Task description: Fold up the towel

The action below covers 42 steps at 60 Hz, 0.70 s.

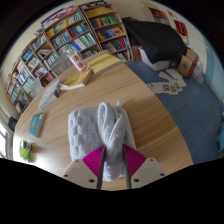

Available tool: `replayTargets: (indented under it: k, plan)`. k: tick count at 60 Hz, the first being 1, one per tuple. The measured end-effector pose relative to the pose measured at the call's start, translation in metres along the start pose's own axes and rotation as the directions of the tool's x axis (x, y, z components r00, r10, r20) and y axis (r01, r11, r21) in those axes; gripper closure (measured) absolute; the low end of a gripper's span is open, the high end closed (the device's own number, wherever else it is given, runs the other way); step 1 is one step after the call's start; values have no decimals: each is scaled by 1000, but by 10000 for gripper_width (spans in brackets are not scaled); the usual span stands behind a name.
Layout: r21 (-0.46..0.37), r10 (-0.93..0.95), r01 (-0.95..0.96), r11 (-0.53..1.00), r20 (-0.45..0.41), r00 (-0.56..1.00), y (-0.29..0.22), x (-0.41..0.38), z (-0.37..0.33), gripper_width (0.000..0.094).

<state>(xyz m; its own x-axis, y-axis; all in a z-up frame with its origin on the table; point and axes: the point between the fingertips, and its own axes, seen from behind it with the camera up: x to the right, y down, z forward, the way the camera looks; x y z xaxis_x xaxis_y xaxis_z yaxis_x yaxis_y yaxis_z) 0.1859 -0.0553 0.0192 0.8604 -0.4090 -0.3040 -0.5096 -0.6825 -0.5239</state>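
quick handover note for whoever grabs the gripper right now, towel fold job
Gripper: appears shut on the towel, with the near end of the cloth bunched between the pink pads.
Towel: light grey-blue, lying on the wooden table, running from the fingers out ahead; one layer looks already doubled over along its length.
Around it: books at the table's far edge, bookshelves behind.
Done: the near end is grasped and a partial fold seems in place.
Left: probably carry the held end forward over the rest, release and flatten.
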Motion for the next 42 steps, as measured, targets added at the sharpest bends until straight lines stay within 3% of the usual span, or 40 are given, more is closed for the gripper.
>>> replayTargets:
  k: [4,6,9,15,25,42]
  plan:
    - [3,34,-34,999,64,997,-8,-16,-19,221]
    - [12,55,-57,998,94,994,-12,-23,-30,69]
    - [43,69,-74,996,99,993,-22,-23,-49,112]
    - [110,3,-6,994,29,1000,-31,-24,-91,106]
    - [175,-88,89,981,-14,996,-8,-58,-157,108]
    - [175,-78,79,981,-15,997,55,-87,-239,108]
